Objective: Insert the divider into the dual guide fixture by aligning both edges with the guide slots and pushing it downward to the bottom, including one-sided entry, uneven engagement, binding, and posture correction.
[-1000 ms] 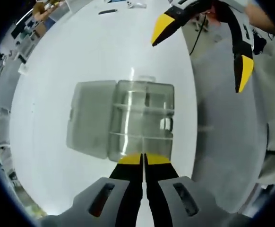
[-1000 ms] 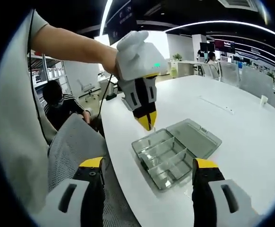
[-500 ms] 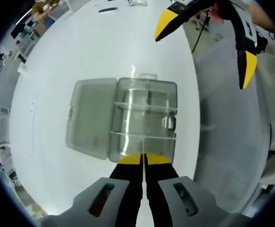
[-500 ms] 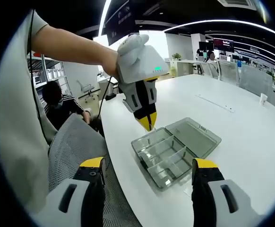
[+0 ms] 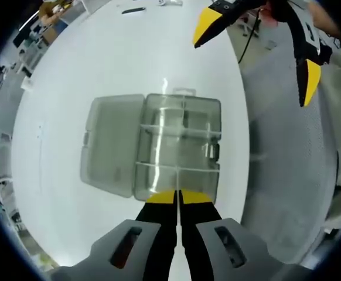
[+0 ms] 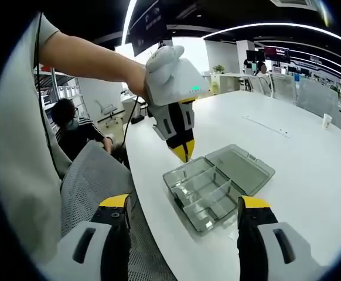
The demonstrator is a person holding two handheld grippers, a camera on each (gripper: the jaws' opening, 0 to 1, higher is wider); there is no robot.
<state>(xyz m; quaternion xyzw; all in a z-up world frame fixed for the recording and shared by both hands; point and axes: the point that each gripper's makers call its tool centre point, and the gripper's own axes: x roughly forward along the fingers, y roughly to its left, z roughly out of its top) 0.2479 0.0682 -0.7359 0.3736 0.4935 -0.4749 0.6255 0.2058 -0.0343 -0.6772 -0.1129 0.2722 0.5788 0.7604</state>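
I see the white table [image 6: 311,175] spreading wide under both views, and on it, near the edge closest to me, sits the clear plastic compartment box [image 5: 179,146] that serves as the guide fixture, its hinged lid [image 5: 113,143] folded flat open beside it. In the right gripper view the same box [image 6: 203,196] lies between my spread jaws, lid [image 6: 241,168] on the far side. Thin clear dividers cross the box's inside, seated in its wall slots; I cannot tell which one is the task's piece, nor whether it sits fully down. A grey mesh chair back [image 6: 91,178] stands off the table edge on my side, with my arm [image 6: 85,55] reaching across above it. My left gripper [image 5: 177,198] hangs over the near wall of the box with its yellow-tipped jaws pressed together and nothing visible between them; seen from the right gripper view, that left gripper [image 6: 182,151] points down just above the box, apart from it. My right gripper [image 6: 185,202] is held higher and back, jaws wide apart and empty, and it shows in the left gripper view at the upper right [image 5: 258,55].
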